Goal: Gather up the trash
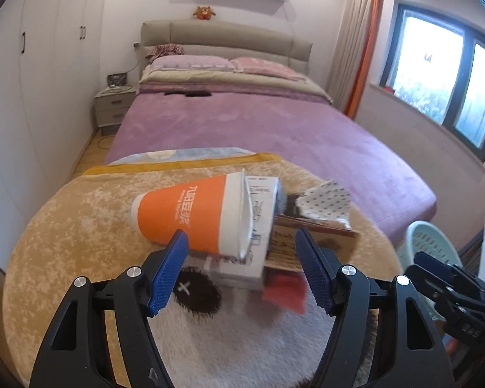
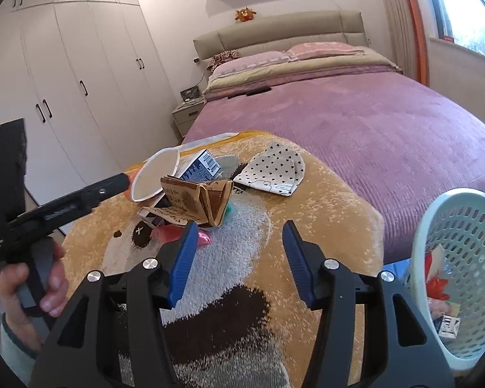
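- Trash pile sits on a tan plush blanket (image 1: 80,213) at the foot of the bed (image 1: 274,129); nothing is lifted yet, so I judge this the approach before a pick.
- Left tool (image 1: 242,245): released, nothing gripped. Its blue pads straddle the orange paper cup (image 1: 190,213), which lies on its side, mouth to the right, but do not press it.
- Just right of the cup: a white printed carton (image 1: 258,213), a folded brown paper piece (image 1: 323,229), a red wrapper (image 1: 287,294) nearer the tool, and a dotted cloth (image 1: 329,203) beyond.
- Right tool (image 2: 239,232): released and empty, hovering above the blanket short of the pile.
- Mint perforated basket (image 2: 462,258) stands at far right off the blanket corner, already holding some scraps.
- Next move, in my judgement: clench the left tool on the cup body, lift clear, then carry rightward to the basket.
- Room: open bed surface behind the pile. Blanket edge falls away on the left and near the basket. The two tools are near each other, so a crossing carry risks a knock.
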Demonstrator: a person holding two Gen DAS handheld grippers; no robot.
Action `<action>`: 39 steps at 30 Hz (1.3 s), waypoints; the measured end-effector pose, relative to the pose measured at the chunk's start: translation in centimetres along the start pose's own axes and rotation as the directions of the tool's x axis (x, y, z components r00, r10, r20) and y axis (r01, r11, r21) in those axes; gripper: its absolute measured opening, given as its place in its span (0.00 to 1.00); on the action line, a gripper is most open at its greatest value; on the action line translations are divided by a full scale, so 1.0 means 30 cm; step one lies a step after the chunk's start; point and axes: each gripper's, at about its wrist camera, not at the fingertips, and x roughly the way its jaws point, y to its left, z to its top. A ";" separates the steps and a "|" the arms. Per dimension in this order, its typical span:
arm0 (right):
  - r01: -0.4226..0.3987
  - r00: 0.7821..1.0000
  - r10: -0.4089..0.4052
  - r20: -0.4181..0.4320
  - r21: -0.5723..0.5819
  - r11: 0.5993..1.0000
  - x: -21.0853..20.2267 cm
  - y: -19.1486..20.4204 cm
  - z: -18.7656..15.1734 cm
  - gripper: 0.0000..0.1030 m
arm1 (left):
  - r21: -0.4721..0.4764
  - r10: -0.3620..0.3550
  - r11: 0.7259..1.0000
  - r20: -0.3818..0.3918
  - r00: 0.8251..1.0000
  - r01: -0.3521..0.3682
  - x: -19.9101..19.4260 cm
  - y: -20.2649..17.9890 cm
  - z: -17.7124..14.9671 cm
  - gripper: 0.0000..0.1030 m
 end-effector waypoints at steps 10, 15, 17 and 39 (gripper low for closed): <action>-0.059 0.997 0.057 -0.049 -0.043 0.997 0.093 0.037 0.059 0.49 | 0.016 0.152 0.988 -0.076 0.985 -0.151 0.165 0.028 0.043 0.57; -0.107 0.990 0.101 -0.102 -0.046 0.993 0.188 0.064 0.090 0.49 | 0.026 0.143 0.990 -0.065 0.988 -0.141 0.119 0.043 0.022 0.37; -0.119 0.986 0.113 -0.125 -0.048 0.992 0.223 0.074 0.092 0.49 | 0.024 0.134 0.991 -0.051 0.990 -0.133 0.084 0.057 0.004 0.33; -0.152 0.984 0.143 -0.105 -0.076 0.985 0.071 0.120 -0.034 0.08 | -0.058 0.021 0.998 0.036 0.999 -0.019 -0.201 0.168 -0.184 0.05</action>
